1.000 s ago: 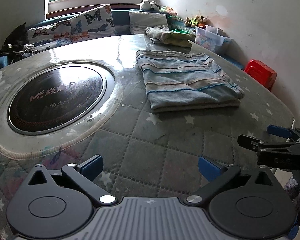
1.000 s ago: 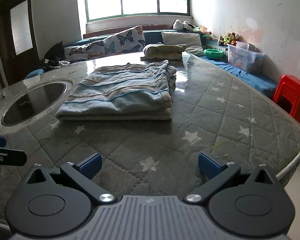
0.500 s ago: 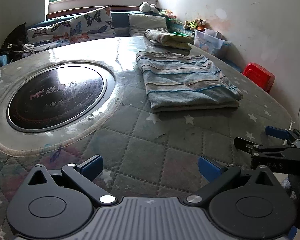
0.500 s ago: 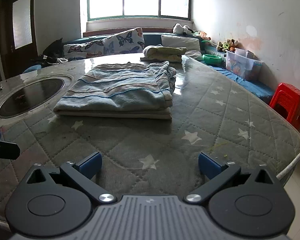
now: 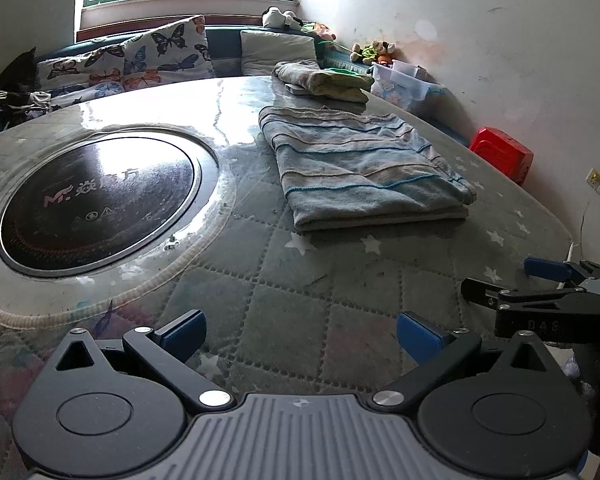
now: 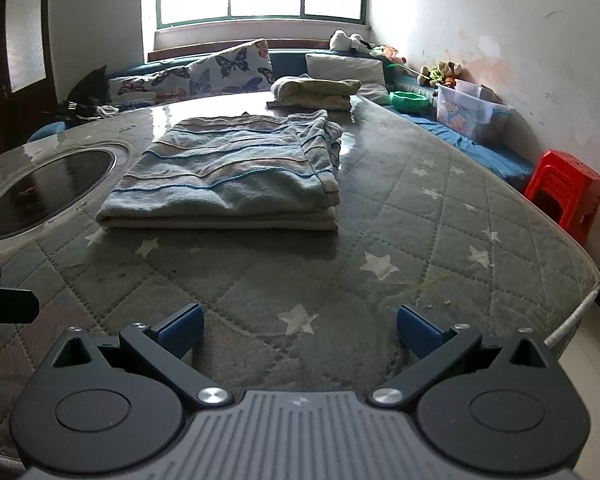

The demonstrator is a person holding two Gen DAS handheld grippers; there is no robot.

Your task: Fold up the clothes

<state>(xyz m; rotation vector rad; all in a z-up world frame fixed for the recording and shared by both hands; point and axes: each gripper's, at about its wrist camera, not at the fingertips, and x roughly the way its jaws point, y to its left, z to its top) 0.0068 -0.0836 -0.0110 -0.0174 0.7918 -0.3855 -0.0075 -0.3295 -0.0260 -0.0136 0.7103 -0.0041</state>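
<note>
A folded blue and beige striped garment (image 5: 360,168) lies flat on the quilted round table (image 5: 284,288), also in the right wrist view (image 6: 236,176). A second folded greenish-beige garment (image 5: 324,80) sits at the table's far edge, also in the right wrist view (image 6: 316,92). My left gripper (image 5: 300,330) is open and empty, hovering over the near table well short of the striped garment. My right gripper (image 6: 300,328) is open and empty, near the table's front edge; it shows at the right in the left wrist view (image 5: 540,292).
A round black glass cooktop (image 5: 96,200) is set into the table at the left. A red plastic stool (image 6: 564,192) stands on the floor at the right. A clear storage box (image 6: 472,112) and butterfly cushions (image 6: 220,72) line the bench behind.
Both grippers have drawn back a little and tilted; the striped garment looks slightly farther off. The garments have not moved. Both grippers stay open.
</note>
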